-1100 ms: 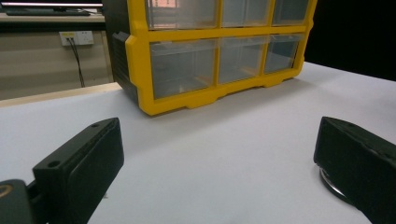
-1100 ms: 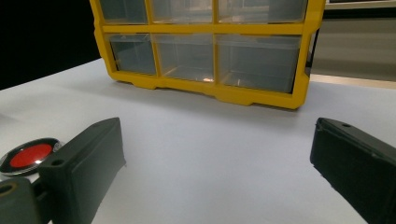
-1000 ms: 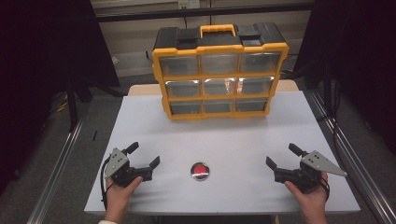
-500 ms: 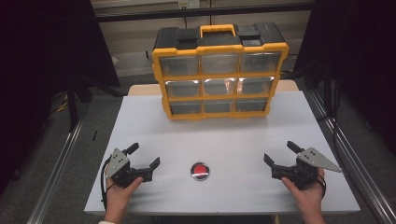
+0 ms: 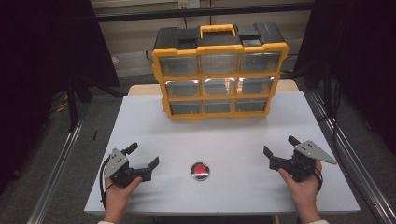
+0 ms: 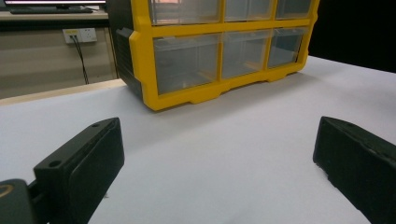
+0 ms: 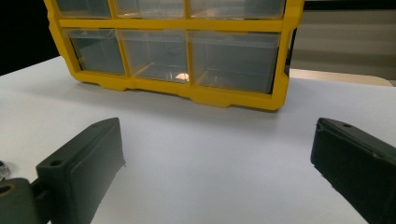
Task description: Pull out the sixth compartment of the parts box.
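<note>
A yellow drawer organizer [image 5: 219, 70] with a black top and clear drawers stands upright at the back of the white table [image 5: 233, 140]. A small round red disc with a metal rim [image 5: 200, 170] lies near the front middle. My left gripper [image 5: 144, 155] rests open on the table to the left of the disc, held by a hand. My right gripper [image 5: 279, 146] rests open to the disc's right. In the left gripper view the jaws [image 6: 219, 158] stand wide apart with bare table between them, facing the organizer [image 6: 219, 51]. The right gripper [image 7: 217, 154] is likewise open toward the organizer [image 7: 177, 51].
Metal rails run along the floor on both sides of the table [image 5: 56, 163]. Dark curtains hang at left and right. The disc's rim [image 7: 2, 169] peeks in at the left edge of the right gripper view. A wall socket [image 6: 79, 35] sits behind the table.
My right gripper has shifted slightly left and a bit forward, still open. The left gripper, the disc and the organizer have stayed put.
</note>
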Available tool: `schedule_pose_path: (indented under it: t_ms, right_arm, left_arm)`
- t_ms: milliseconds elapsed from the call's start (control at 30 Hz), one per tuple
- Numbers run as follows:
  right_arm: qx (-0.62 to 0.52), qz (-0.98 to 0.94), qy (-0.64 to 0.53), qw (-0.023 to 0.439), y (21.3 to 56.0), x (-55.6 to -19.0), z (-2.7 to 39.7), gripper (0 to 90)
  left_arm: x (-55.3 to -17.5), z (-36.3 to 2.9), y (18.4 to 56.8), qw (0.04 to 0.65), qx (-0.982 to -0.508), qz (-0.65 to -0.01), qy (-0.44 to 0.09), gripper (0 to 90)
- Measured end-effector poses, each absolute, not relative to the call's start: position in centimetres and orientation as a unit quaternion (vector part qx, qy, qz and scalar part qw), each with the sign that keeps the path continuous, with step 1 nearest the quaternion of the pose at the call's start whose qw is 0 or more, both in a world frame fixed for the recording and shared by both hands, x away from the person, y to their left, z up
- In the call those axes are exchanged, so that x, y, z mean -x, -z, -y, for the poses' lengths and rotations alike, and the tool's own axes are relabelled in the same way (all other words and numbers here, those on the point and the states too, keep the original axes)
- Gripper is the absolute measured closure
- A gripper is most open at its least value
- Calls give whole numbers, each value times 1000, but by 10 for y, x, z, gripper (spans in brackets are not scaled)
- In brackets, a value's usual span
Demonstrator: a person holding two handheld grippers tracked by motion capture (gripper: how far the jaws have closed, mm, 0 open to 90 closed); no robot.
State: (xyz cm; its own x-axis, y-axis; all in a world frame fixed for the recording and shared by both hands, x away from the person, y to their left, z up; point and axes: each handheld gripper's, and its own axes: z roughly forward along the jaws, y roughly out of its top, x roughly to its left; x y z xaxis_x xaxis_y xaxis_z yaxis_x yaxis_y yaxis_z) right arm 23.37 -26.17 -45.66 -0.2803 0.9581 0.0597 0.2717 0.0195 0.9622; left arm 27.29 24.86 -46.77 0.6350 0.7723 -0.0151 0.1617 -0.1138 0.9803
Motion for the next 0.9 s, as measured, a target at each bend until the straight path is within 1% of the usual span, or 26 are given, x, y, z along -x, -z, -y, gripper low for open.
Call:
schedule_pose_path:
  t_ms: [333, 367, 400, 900]
  right_arm:
    - [-488, -626, -494, 355, 448, -258, 252, 19]
    - [-489, -624, -495, 356, 447, -262, 250, 20]
    - [-489, -624, -495, 356, 447, -262, 250, 20]
    - [-484, -621, -492, 372, 433, -287, 241, 24]
  left_arm:
    - [-273, -250, 467, 577, -694, -339, -266, 20]
    - [-273, -252, 467, 568, -704, -331, -270, 20]
    - [-272, -251, 467, 574, -697, -337, -268, 20]
    - [-272, -251, 467, 573, -698, -336, -269, 22]
